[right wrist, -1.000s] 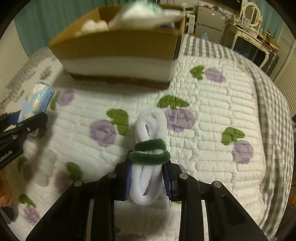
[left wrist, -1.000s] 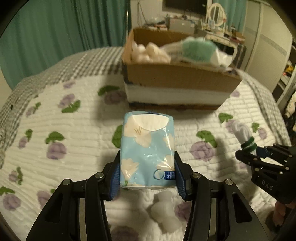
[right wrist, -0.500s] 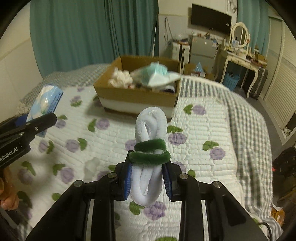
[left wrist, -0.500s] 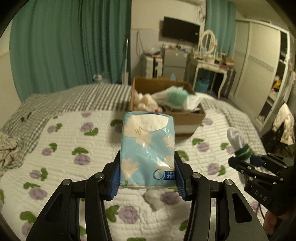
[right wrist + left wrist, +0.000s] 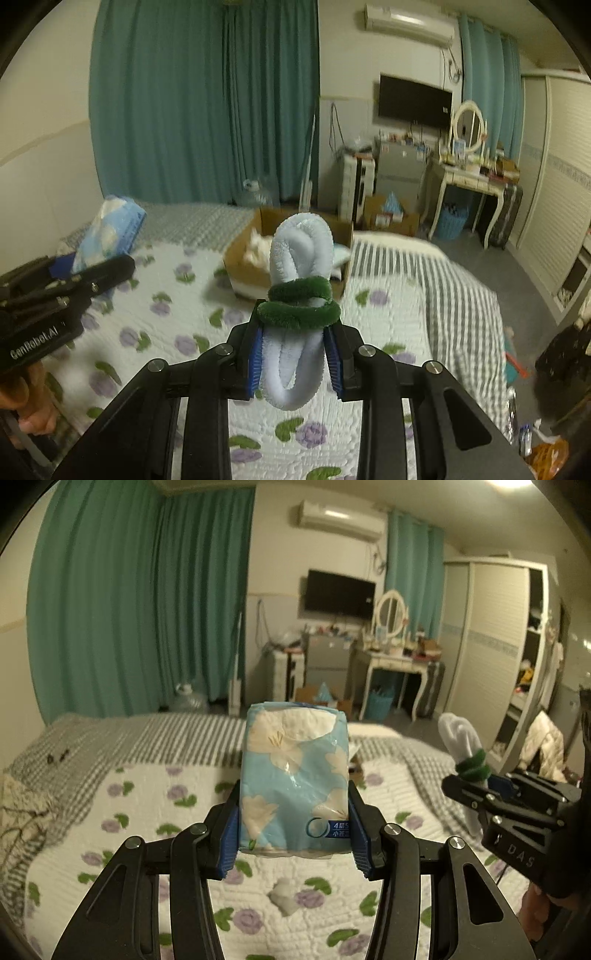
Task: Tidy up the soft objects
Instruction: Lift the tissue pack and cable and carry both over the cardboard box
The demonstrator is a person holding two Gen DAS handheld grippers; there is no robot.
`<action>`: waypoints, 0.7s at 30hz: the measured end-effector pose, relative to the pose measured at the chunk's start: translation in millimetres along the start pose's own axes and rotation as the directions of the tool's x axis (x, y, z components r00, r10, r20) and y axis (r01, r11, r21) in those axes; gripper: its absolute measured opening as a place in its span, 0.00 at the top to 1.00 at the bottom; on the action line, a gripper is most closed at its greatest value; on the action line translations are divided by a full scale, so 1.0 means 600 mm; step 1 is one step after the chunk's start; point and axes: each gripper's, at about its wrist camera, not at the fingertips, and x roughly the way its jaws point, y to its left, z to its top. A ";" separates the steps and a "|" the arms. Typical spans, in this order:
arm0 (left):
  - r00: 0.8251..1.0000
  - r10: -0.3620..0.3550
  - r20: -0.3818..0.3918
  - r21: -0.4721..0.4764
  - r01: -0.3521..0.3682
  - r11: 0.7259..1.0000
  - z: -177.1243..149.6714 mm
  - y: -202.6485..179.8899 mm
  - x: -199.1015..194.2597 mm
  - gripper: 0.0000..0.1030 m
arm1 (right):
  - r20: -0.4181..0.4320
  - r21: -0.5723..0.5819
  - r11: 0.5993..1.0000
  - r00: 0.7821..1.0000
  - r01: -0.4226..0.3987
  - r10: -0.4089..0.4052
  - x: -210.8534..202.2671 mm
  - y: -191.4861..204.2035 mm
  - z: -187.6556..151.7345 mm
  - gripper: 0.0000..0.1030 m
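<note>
My left gripper [image 5: 294, 834] is shut on a light-blue tissue pack [image 5: 294, 779] with white flowers, held upright high above the bed. My right gripper [image 5: 295, 356] is shut on a white fuzzy loop bundle [image 5: 299, 254] bound by a green fuzzy band [image 5: 298, 302]. In the left wrist view the right gripper [image 5: 480, 794] and its bundle [image 5: 461, 738] appear at the right. In the right wrist view the left gripper [image 5: 66, 273] with the tissue pack [image 5: 110, 236] shows at the left. The open cardboard box [image 5: 243, 258] sits on the bed beyond the bundle, partly hidden.
A quilt [image 5: 166, 812] with purple flowers covers the bed, and a small white wad [image 5: 284, 901] lies on it below the left gripper. A grey checked blanket [image 5: 461, 295] runs along the far and right side. Green curtains, a dresser [image 5: 391, 664] and a wardrobe stand behind.
Both grippers rose well above the bed and tipped up, still holding their items. The box shrank from close and large to small and far; the room behind came into view.
</note>
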 end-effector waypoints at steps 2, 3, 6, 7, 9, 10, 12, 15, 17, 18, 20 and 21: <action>0.999 -0.004 0.032 0.007 0.004 1.000 0.016 0.001 -0.015 0.53 | 0.031 -0.007 1.000 0.999 -0.011 0.012 -0.017 0.002 0.017 0.73; 0.999 -0.008 0.046 0.006 0.007 1.000 0.025 0.002 -0.021 0.53 | 0.052 -0.010 1.000 0.999 -0.012 0.013 -0.030 0.004 0.028 0.73; 0.997 -0.014 0.080 0.010 0.014 1.000 0.048 0.002 -0.036 0.53 | 0.102 -0.014 1.000 0.995 -0.010 0.011 -0.055 0.006 0.056 0.72; 0.996 -0.015 0.092 0.016 0.014 1.000 0.057 0.001 -0.040 0.53 | 0.115 -0.016 1.000 0.993 -0.008 0.009 -0.062 0.007 0.064 0.72; 0.993 -0.018 0.114 0.023 0.016 1.000 0.076 0.002 -0.045 0.53 | 0.147 -0.022 1.000 0.989 0.000 0.003 -0.077 0.011 0.084 0.72; 0.992 -0.019 0.126 0.023 0.017 1.000 0.087 0.004 -0.046 0.53 | 0.160 -0.025 1.000 0.987 0.004 0.000 -0.083 0.013 0.092 0.72; 0.989 -0.021 0.148 0.025 0.018 1.000 0.106 0.006 -0.049 0.53 | 0.188 -0.031 0.999 0.982 0.015 -0.009 -0.094 0.016 0.113 0.72; 0.983 -0.031 0.178 0.022 0.028 0.999 0.137 0.011 -0.047 0.53 | 0.219 -0.031 0.999 0.976 0.024 -0.017 -0.104 0.019 0.140 0.72; 0.981 -0.038 0.192 0.014 0.036 0.999 0.153 0.014 -0.046 0.53 | 0.236 -0.034 0.999 0.971 0.030 -0.021 -0.107 0.019 0.157 0.72; 0.979 -0.041 0.199 0.014 0.039 0.999 0.162 0.016 -0.042 0.53 | 0.246 -0.036 0.999 0.969 0.034 -0.024 -0.109 0.020 0.168 0.72; 0.977 -0.042 0.210 0.018 0.039 0.999 0.174 0.018 -0.036 0.53 | 0.259 -0.038 0.999 0.966 0.038 -0.027 -0.108 0.020 0.184 0.72; 0.976 -0.041 0.215 0.021 0.037 0.999 0.181 0.019 -0.032 0.53 | 0.265 -0.039 0.998 0.964 0.040 -0.028 -0.105 0.021 0.196 0.72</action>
